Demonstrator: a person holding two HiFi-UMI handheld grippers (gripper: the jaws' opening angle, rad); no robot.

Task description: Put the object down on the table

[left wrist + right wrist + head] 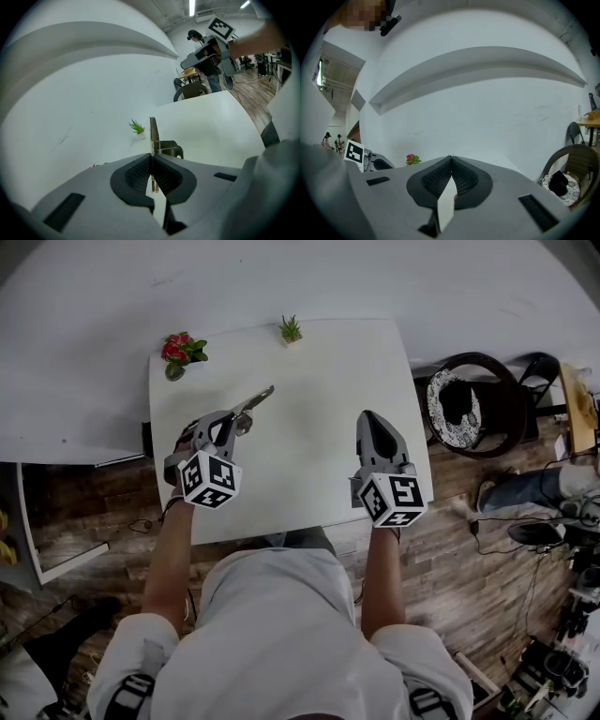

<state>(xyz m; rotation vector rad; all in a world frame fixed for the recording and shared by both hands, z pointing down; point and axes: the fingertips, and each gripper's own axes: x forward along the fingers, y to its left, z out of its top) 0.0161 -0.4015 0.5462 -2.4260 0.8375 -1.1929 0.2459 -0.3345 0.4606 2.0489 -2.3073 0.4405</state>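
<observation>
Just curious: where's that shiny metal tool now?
In the head view the metal tool is clamped in the left gripper, over the table's left half, nearer the person than the red flowers and green plant.

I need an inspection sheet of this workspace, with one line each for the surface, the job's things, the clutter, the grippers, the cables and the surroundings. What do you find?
Surface: white table, against the wall.
Job's things: metal tool, held over the table's left part; whether it touches the table cannot be told.
Clutter: red flower pot and small green plant at the far edge.
Grippers: left gripper shut on the metal tool; right gripper shut, nothing in it.
Cables: dark cables on the floor, right of the table.
Surroundings: white wall, chair at the right, wooden floor.
</observation>
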